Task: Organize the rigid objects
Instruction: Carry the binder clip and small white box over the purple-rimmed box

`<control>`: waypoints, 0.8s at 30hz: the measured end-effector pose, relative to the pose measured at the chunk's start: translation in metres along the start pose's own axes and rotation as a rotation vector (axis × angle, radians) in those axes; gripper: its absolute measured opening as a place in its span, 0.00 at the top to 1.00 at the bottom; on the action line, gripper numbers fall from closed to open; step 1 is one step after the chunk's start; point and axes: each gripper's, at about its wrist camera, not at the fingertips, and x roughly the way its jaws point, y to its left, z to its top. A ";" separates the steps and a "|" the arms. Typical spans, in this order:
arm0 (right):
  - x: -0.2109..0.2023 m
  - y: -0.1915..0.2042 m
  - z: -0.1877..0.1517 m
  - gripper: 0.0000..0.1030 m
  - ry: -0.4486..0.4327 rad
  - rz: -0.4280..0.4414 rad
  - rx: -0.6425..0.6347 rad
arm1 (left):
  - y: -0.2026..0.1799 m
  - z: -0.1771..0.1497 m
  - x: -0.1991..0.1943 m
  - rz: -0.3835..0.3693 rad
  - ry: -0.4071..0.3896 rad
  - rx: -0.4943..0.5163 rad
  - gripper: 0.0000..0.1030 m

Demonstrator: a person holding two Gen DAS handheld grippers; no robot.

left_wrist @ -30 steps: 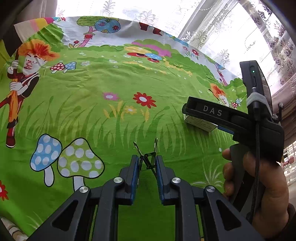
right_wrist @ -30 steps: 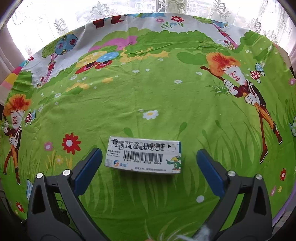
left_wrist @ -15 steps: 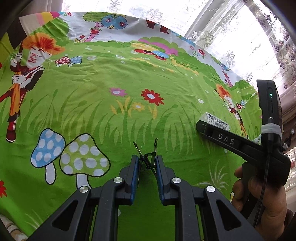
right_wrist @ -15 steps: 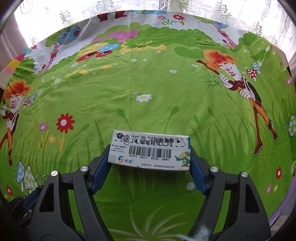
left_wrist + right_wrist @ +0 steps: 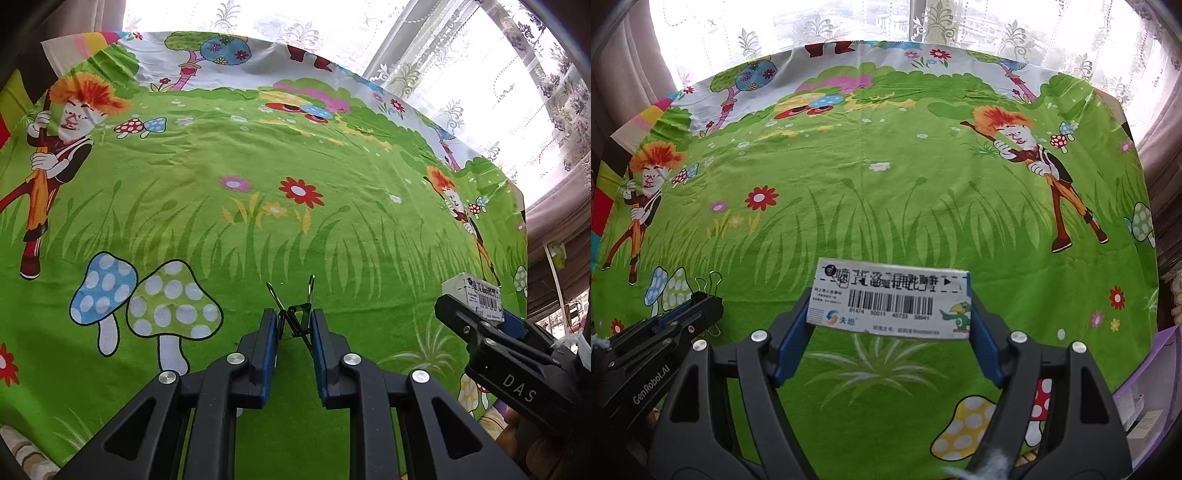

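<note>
Beside the right gripper (image 5: 891, 325), a purple bin (image 5: 1145, 387), unseen from the left wrist.

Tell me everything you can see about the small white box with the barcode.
The white box looks like a cardboard medicine carton, long and flat, printed with a barcode, dark characters, a blue logo and a green parrot. It lies crosswise in the right gripper, whose blue pads press its two short ends, holding it above the green cartoon cloth.

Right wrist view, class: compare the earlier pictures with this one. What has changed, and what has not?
The right gripper, wide open a second ago, closed on the white cardboard medicine box and lifted it off the green cartoon tablecloth. The left gripper stays shut on the black metal binder clip.
</note>
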 end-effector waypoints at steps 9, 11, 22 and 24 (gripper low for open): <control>-0.075 -0.006 -0.037 0.23 -0.109 0.012 0.017 | -0.013 -0.016 -0.044 -0.028 -0.061 0.025 0.81; -0.092 -0.010 -0.047 0.23 -0.133 0.011 0.024 | -0.019 -0.022 -0.056 -0.039 -0.080 0.032 0.81; -0.157 -0.044 -0.103 0.23 -0.192 0.005 0.074 | -0.052 -0.065 -0.109 -0.173 -0.100 0.018 0.81; -0.164 -0.051 -0.109 0.23 -0.196 -0.002 0.084 | -0.061 -0.071 -0.112 -0.195 -0.099 0.029 0.81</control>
